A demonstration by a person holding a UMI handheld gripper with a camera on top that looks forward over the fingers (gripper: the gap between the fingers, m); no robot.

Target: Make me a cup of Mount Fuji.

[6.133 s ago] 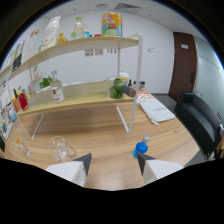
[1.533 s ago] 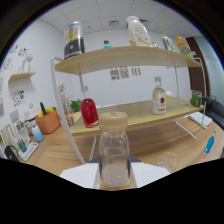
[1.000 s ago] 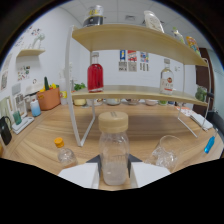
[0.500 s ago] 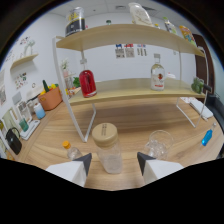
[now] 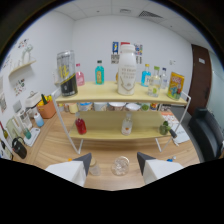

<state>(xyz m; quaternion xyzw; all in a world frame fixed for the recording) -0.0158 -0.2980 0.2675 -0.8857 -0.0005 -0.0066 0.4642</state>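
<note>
Gripper (image 5: 114,164) wide open, holds nothing. Clear glass cup (image 5: 120,165) stands on wooden worktop (image 5: 55,150) between fingers, gap each side. Two-tier wooden shelf (image 5: 125,93) at 12 o'clock, beyond cup, open worktop between. Large white bottle (image 5: 126,69) on top tier; one red bottle (image 5: 80,125) on lower tier. Dark door (image 5: 199,82) at 2 o'clock.

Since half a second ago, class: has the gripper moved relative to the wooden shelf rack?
Yes. The gripper has pulled back from the shelf rack: the whole rack now shows, its top-shelf bottles included. The fingers are open, with a clear glass on the table between them.
</note>
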